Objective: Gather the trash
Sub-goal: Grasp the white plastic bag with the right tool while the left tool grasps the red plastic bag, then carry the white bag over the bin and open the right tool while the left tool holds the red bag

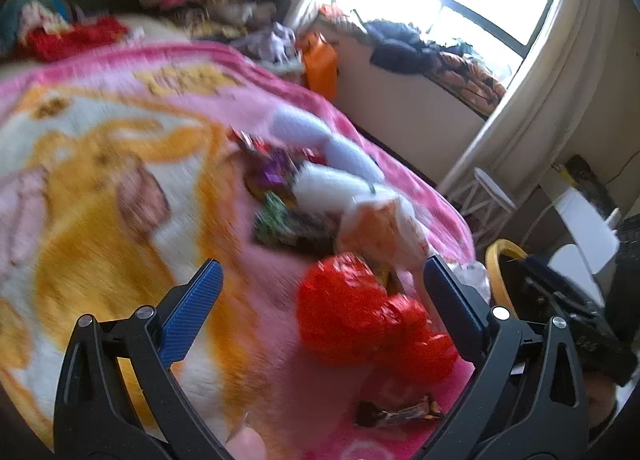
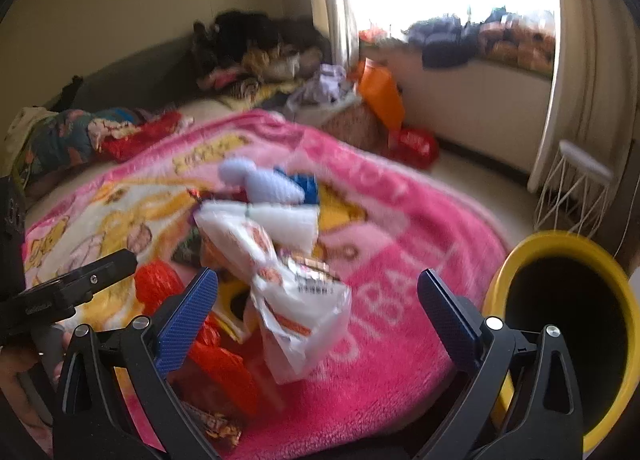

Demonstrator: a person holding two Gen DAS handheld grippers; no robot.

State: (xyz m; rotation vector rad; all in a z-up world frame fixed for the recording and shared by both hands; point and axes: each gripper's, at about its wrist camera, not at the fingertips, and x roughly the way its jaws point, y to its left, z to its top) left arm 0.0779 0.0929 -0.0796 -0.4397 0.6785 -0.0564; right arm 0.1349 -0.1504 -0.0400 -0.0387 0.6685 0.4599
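Observation:
Trash lies on a pink blanket (image 1: 120,196) on the bed. A crumpled red plastic bag (image 1: 360,312) lies between the fingers of my open left gripper (image 1: 324,284), which is empty. Beyond it lie a white and orange wrapper (image 1: 380,228), a green wrapper (image 1: 280,224), a purple wrapper (image 1: 276,172) and white foam (image 1: 324,188). A brown candy wrapper (image 1: 400,412) lies close below. My right gripper (image 2: 318,288) is open and empty, with the white printed plastic wrapper (image 2: 292,292) between its fingers. The red bag (image 2: 156,284) shows at the left. A yellow bin (image 2: 560,320) stands at the right.
The left gripper body (image 2: 72,288) shows at the left of the right wrist view. Clothes (image 2: 256,48) pile at the bed's far end. An orange bag (image 2: 380,92), a white wire stool (image 2: 576,188) and a window seat with clothes (image 1: 432,52) stand beyond the bed.

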